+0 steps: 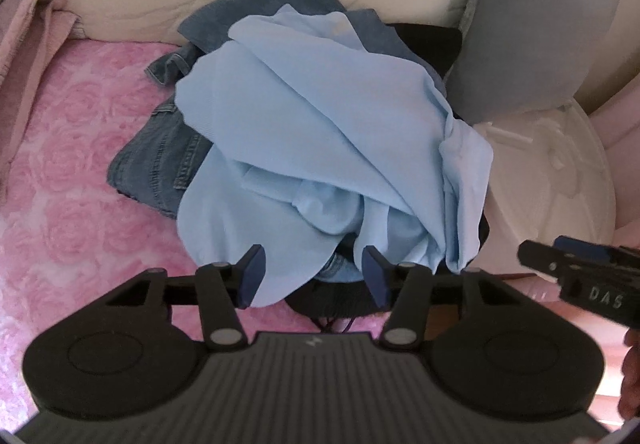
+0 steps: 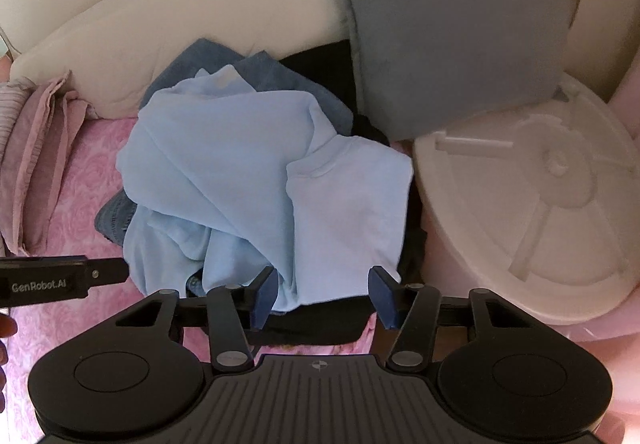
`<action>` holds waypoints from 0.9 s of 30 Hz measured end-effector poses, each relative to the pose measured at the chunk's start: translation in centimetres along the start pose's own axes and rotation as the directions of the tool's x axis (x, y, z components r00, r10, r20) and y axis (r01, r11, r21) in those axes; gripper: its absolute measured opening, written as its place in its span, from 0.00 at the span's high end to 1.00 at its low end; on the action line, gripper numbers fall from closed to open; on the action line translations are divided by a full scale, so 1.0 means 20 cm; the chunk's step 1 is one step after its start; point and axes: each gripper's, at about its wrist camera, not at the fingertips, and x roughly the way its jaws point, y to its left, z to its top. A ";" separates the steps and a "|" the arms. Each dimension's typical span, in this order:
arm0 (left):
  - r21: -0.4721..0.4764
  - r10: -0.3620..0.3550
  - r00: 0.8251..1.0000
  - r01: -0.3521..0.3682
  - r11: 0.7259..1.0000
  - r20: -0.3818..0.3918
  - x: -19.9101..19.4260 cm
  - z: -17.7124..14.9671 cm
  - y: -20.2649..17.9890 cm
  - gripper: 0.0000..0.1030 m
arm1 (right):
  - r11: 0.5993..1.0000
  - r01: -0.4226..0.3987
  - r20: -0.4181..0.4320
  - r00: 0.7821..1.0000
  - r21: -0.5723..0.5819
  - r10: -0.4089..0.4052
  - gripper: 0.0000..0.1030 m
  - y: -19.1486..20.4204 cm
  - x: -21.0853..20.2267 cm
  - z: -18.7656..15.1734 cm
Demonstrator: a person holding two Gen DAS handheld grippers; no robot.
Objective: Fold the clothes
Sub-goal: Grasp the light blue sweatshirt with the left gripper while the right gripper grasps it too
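A crumpled light blue shirt (image 1: 320, 132) lies atop a heap of jeans (image 1: 160, 160) and a dark garment (image 2: 316, 320) on the pink rose-patterned bed (image 1: 68, 148). The left gripper (image 1: 314, 276) and right gripper (image 2: 324, 294) hover at the shirt's near edge, jaws wide apart and gripping nothing. A grey pillow (image 2: 452, 24) and a white round plastic piece (image 2: 540, 212) sit just beside the heap.

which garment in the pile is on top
The light blue shirt is on top, draped over the blue jeans and a black garment, which only show at its edges.
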 end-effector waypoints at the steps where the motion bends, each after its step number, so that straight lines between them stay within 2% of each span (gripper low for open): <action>1: -0.003 -0.002 1.000 0.002 1.000 -0.004 0.03 0.02 0.00 0.52 | 1.000 -0.006 -0.005 1.000 -0.001 0.006 0.47 0.00 0.03 0.01; 6: -0.021 0.001 1.000 -0.002 1.000 -0.026 0.16 0.10 0.02 0.52 | 1.000 -0.012 -0.034 0.999 -0.016 0.011 0.49 0.00 0.21 0.05; 10: -0.062 -0.003 0.999 0.000 0.998 -0.041 0.27 0.15 0.07 0.52 | 1.000 -0.013 -0.069 0.998 -0.028 0.011 0.54 0.00 0.36 0.06; 12: -0.081 -0.002 0.999 -0.002 0.997 -0.044 0.31 0.16 0.10 0.52 | 0.999 -0.007 -0.085 0.996 -0.032 0.005 0.61 -0.01 0.43 0.06; 13: -0.092 -0.003 0.999 -0.002 0.996 -0.045 0.33 0.18 0.11 0.52 | 0.999 -0.002 -0.088 0.996 -0.033 -0.001 0.70 -0.02 0.46 0.05; 16: -0.127 -0.018 0.999 0.012 0.992 -0.048 0.39 0.21 0.14 0.52 | 0.999 0.017 -0.087 0.996 -0.030 -0.020 0.86 -0.06 0.51 0.06; 17: -0.139 -0.024 0.999 0.017 0.990 -0.049 0.41 0.22 0.15 0.52 | 0.999 0.034 -0.077 0.996 -0.024 -0.036 0.88 -0.07 0.52 0.06; 18: -0.152 -0.031 0.998 0.023 0.988 -0.048 0.42 0.23 0.16 0.52 | 0.999 0.050 -0.069 0.996 -0.018 -0.051 0.88 -0.09 0.52 0.06; 25: -0.211 -0.068 0.997 0.059 0.976 -0.035 0.51 0.25 0.18 0.53 | 0.999 0.014 -0.088 0.996 0.042 -0.011 0.88 -0.14 0.59 0.08; 26: -0.219 -0.076 0.997 0.068 0.973 -0.029 0.52 0.25 0.19 0.55 | 0.999 0.017 -0.085 0.996 0.033 -0.014 0.88 -0.14 0.60 0.08; 27: -0.233 -0.095 0.995 0.087 0.969 -0.023 0.52 0.25 0.20 0.67 | 0.999 0.018 -0.080 0.997 0.030 -0.016 0.88 -0.13 0.60 0.08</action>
